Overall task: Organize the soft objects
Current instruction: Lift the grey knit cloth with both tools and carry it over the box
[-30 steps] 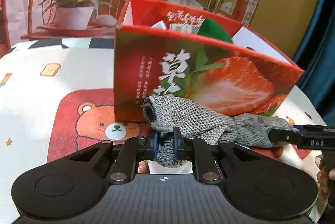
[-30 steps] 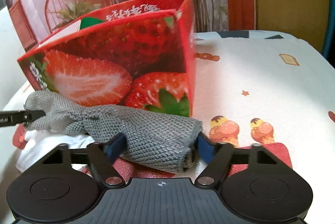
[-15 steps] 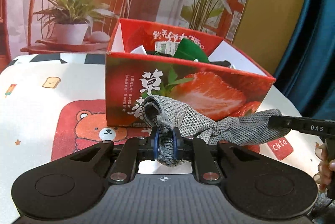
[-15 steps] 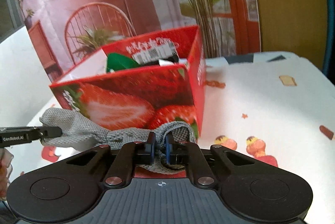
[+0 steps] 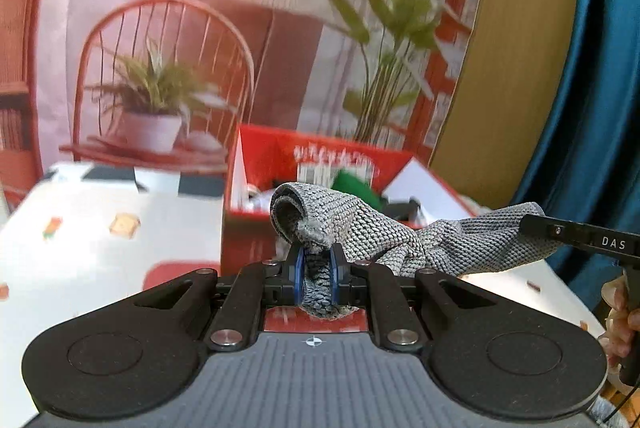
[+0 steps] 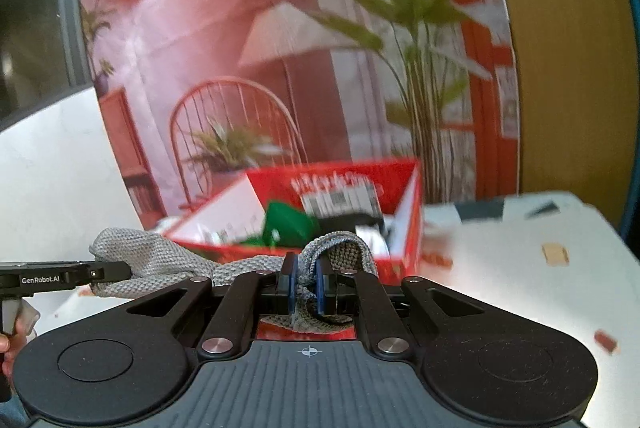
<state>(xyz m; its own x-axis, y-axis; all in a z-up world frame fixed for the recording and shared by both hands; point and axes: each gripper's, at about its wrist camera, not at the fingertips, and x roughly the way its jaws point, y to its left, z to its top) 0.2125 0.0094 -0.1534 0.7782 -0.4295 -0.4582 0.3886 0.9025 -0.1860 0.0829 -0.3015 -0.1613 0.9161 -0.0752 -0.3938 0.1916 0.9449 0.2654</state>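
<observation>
Both grippers have lifted the cloth above the box; left gripper and right gripper clench its ends. If my jaws slip, it drops beside the box.

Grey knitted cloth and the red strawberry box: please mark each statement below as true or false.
1. Both tools grip the grey knitted cloth: left tool, right tool. True.
2. The cloth lies flat on the table. False: it hangs between the tools.
3. The red strawberry cardboard box is open on top. True.
4. The box is empty. False: a green item and other things lie inside.
</observation>
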